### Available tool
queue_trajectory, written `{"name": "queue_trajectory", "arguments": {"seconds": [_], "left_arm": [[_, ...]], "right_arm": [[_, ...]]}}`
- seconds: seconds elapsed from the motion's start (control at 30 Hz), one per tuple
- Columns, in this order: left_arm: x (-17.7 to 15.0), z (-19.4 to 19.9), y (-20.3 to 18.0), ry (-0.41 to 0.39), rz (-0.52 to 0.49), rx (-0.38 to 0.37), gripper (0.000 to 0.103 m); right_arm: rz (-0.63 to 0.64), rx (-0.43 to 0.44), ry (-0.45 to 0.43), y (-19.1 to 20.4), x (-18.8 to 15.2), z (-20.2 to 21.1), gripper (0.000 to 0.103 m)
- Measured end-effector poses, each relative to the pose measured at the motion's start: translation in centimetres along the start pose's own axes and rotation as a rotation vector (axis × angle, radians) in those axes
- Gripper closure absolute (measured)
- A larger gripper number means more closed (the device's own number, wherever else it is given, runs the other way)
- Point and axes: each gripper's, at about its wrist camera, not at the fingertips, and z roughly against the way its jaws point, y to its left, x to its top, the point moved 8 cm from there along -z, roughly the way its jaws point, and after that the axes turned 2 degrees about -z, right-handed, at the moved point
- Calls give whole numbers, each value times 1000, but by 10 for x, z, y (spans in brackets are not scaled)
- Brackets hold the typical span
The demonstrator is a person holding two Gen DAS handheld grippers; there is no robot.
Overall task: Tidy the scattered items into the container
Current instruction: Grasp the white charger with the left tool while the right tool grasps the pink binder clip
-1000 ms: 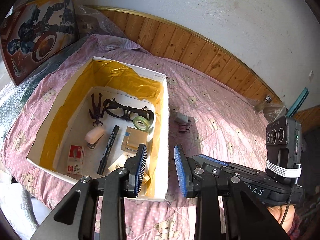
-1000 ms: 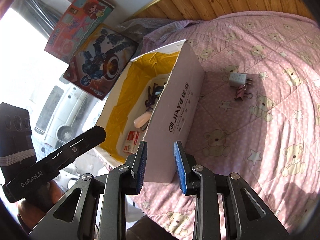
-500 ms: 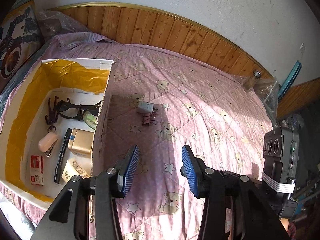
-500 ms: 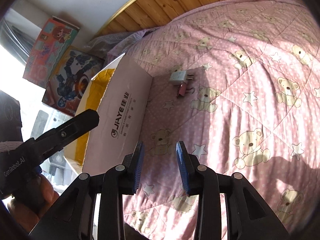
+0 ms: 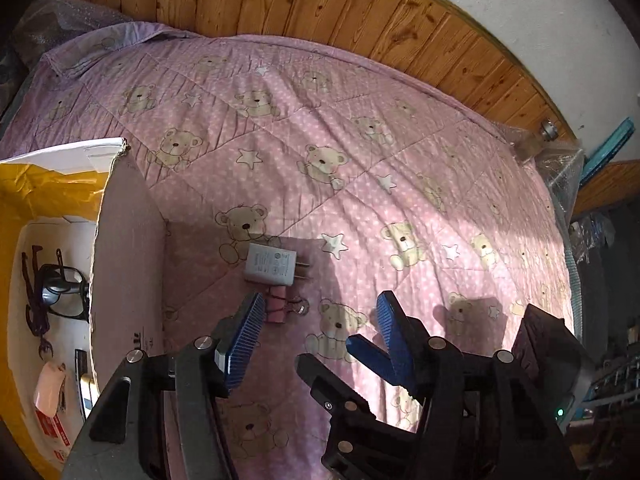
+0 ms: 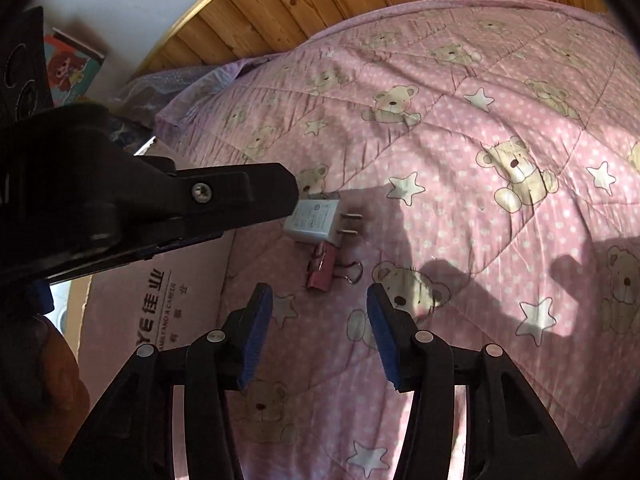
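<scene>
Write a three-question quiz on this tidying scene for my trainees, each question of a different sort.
1. True or false: the charger lies inside the box.
2. Which item lies nearer the right tongs? A) the charger B) the clip
3. Fill in: both items rest on a pink ____ printed with bears.

Key: 1 false; 2 B; 3 quilt.

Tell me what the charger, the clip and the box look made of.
Charger: likely matte white plastic with two metal prongs.
Clip: probably painted pink sheet metal, judging by its folded body and wire loop handles.
Box: cardboard, given its torn fibrous corner and printed side.
</scene>
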Motion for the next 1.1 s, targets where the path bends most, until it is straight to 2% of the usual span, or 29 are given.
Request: {"name": "queue_trajectory", "arguments": {"seconds": [0.17,0.2,0.23,0.4,0.53,0.57,0.6,0.7,0.83,1.1], "left_arm": [[5,-45,26,115,59,47,43],[6,-51,30,125,66,55,43],[6,-56,32,130,64,60,43],[6,-72,27,154,53,30,43],[5,-82,21,160,-3,40,44],[4,-83,19,156,-28,48,53],[4,-83,16,143,-56,59,55],[3,-81,12,111,-111,80,56],[4,-75,9,85,-123,94,57],[-1,-25,-22,-6,-155,52,57]], "right_arm": [[6,-8,13,-4,7,-34,51],[44,-22,9,-1,9,-35,53],[57,-24,21,-2,9,-36,69],[-29,20,40,-24,11,-23,69],[-92,42,25,-43,9,-3,69],[-104,39,21,-47,7,3,69],[-119,39,18,-52,5,8,69],[-152,38,16,-60,-3,20,69],[-157,39,7,-59,-11,33,69],[-135,42,-51,-52,-22,71,69]]}}
